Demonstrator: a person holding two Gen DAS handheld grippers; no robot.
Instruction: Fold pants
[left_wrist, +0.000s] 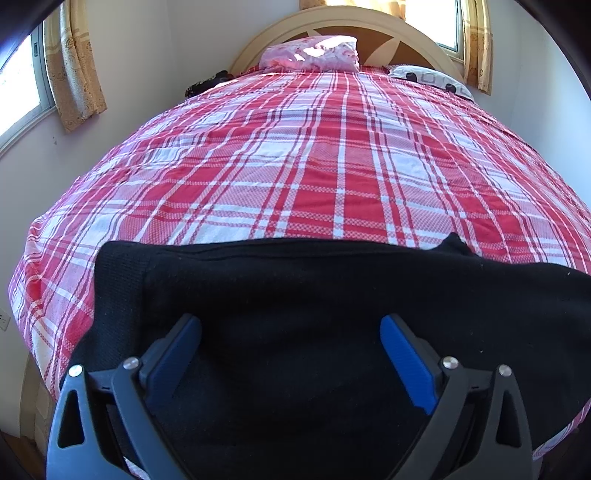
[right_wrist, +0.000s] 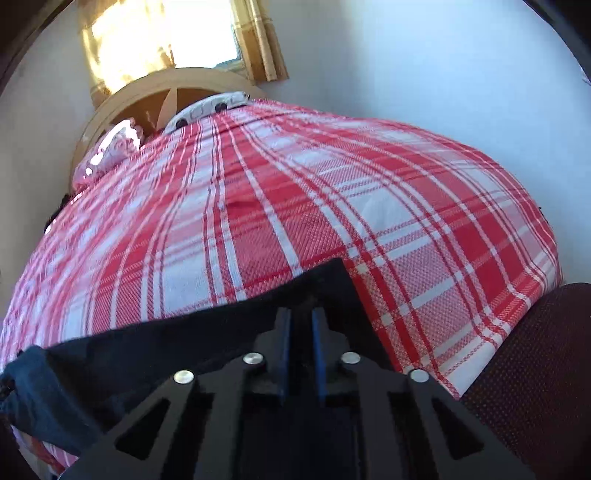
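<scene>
Black pants (left_wrist: 295, 280) lie flat across the near end of the bed, with one straight edge facing the headboard. My left gripper (left_wrist: 290, 321) hovers over them, open, its blue pads (left_wrist: 404, 362) wide apart and nothing between them. In the right wrist view the pants (right_wrist: 184, 332) stretch off to the left, and one corner (right_wrist: 332, 273) points up past my fingers. My right gripper (right_wrist: 300, 314) is shut on the black fabric just behind that corner. Only a narrow dark gap shows between its blue pads (right_wrist: 317, 332).
A red and white plaid cover (left_wrist: 295, 166) spans the whole bed. A pink pillow (left_wrist: 310, 53) and a patterned pillow (left_wrist: 432, 79) lie against the wooden headboard (left_wrist: 406, 33). Dark blue cloth (right_wrist: 29, 398) bunches at the lower left. A dark red dotted surface (right_wrist: 535, 350) borders the bed's right edge.
</scene>
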